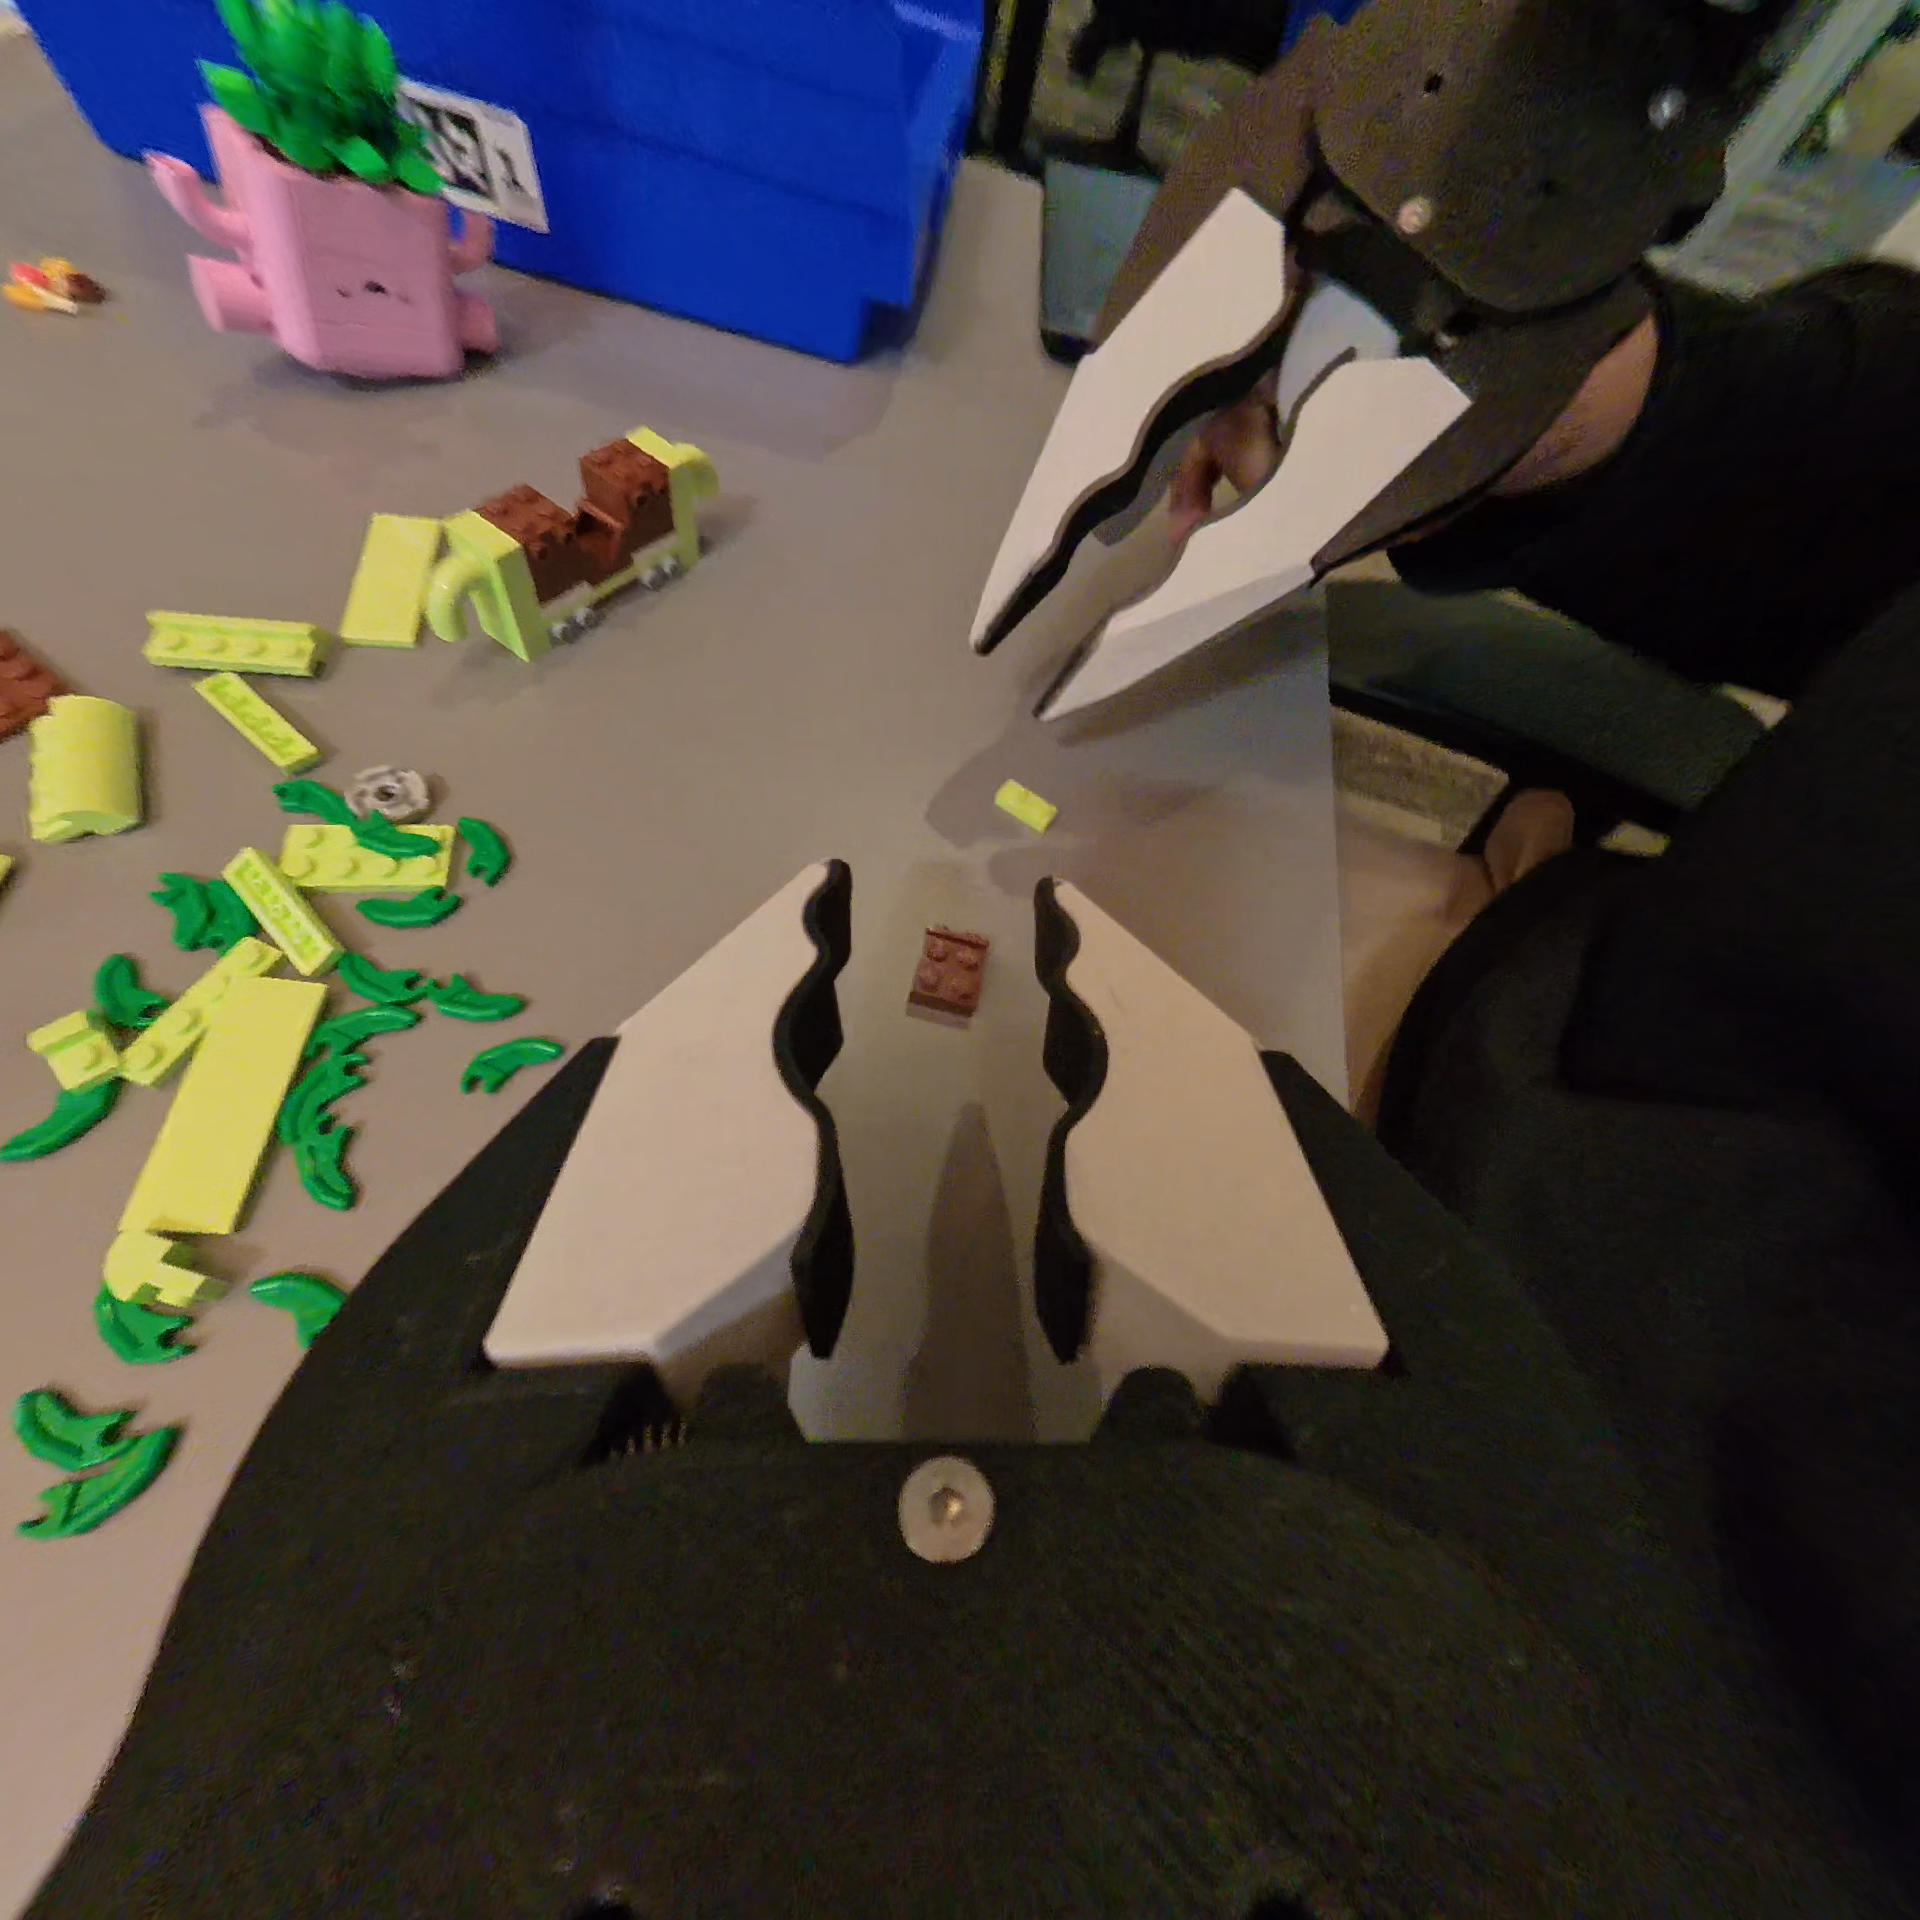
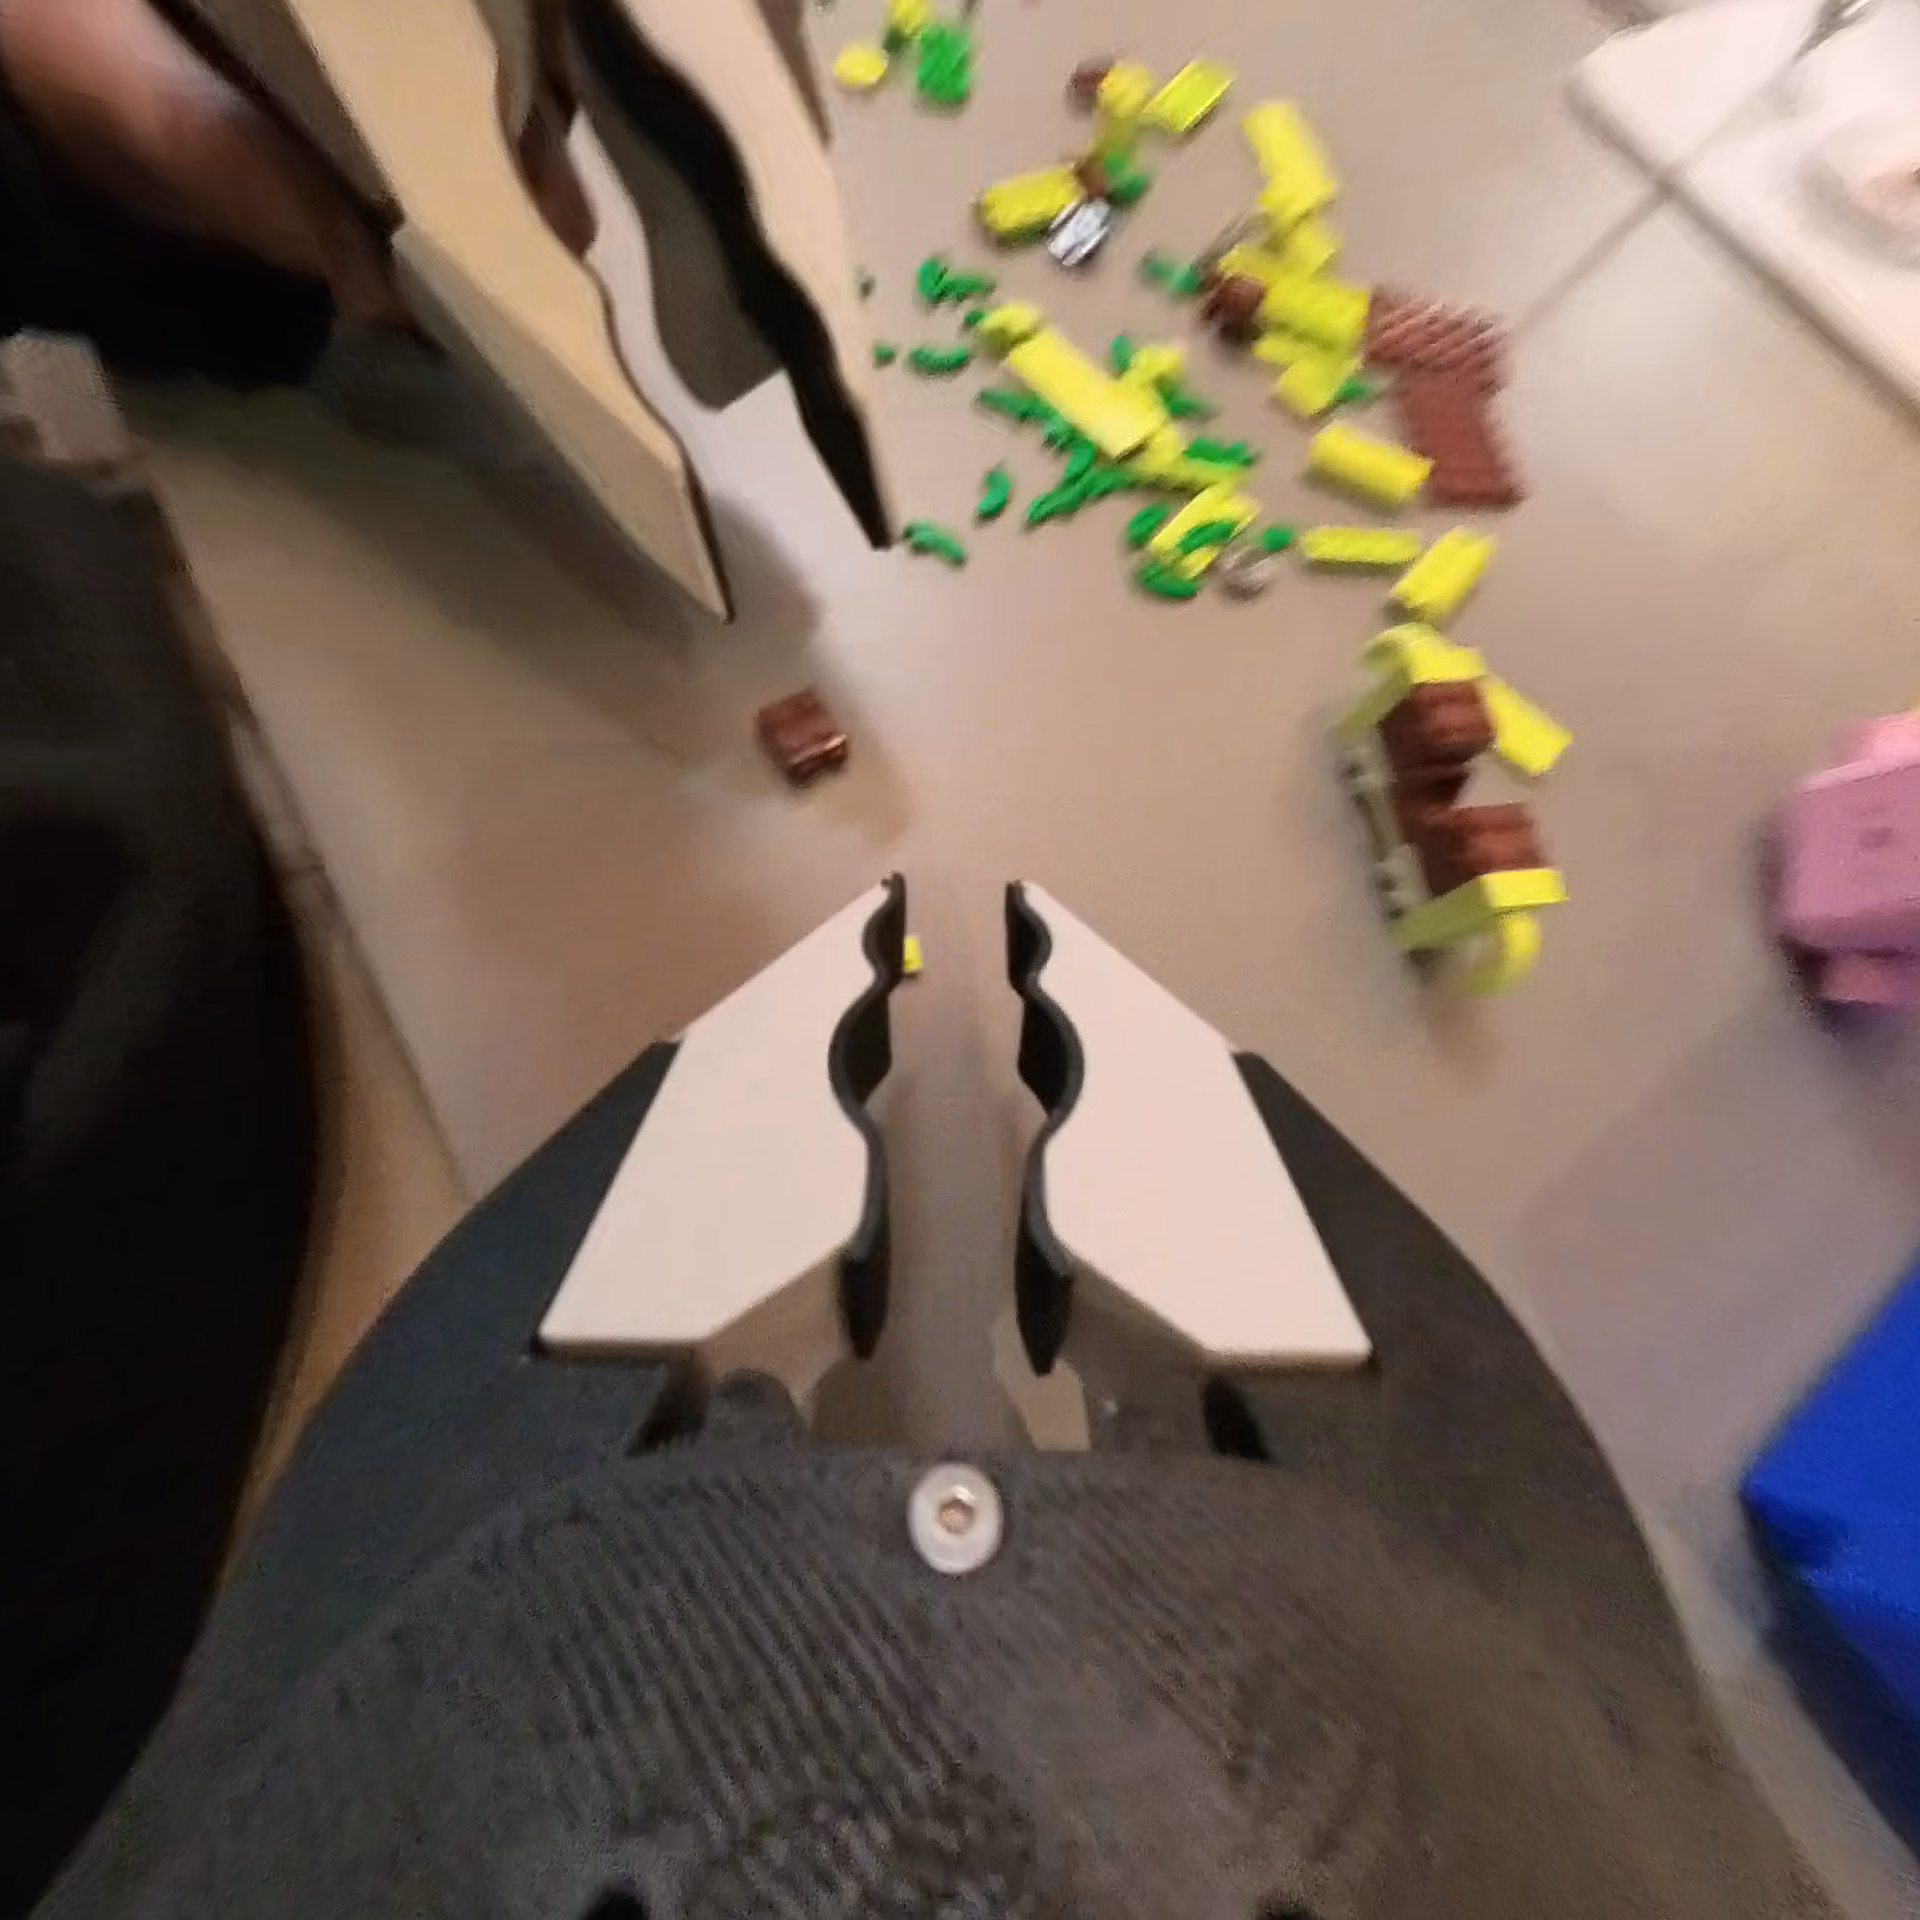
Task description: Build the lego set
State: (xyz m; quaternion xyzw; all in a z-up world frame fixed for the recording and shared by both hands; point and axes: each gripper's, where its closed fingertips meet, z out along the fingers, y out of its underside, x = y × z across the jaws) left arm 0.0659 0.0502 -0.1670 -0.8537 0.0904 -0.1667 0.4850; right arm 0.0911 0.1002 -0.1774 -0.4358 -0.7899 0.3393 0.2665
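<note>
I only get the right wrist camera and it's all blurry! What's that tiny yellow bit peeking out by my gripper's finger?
Observer: It's a small lime brick, lying loose on the table near the tips of the right gripper. It is not gripped.
Operator: And the little brown one, is it held?
Observer: No. The brown plate lies studs-up on the table between the open fingers of the left gripper, touching neither.
Operator: What's the pink blob at my edge?
Observer: A pink pot with green leaves sticking out of its top, in front of a blue bin.
</note>
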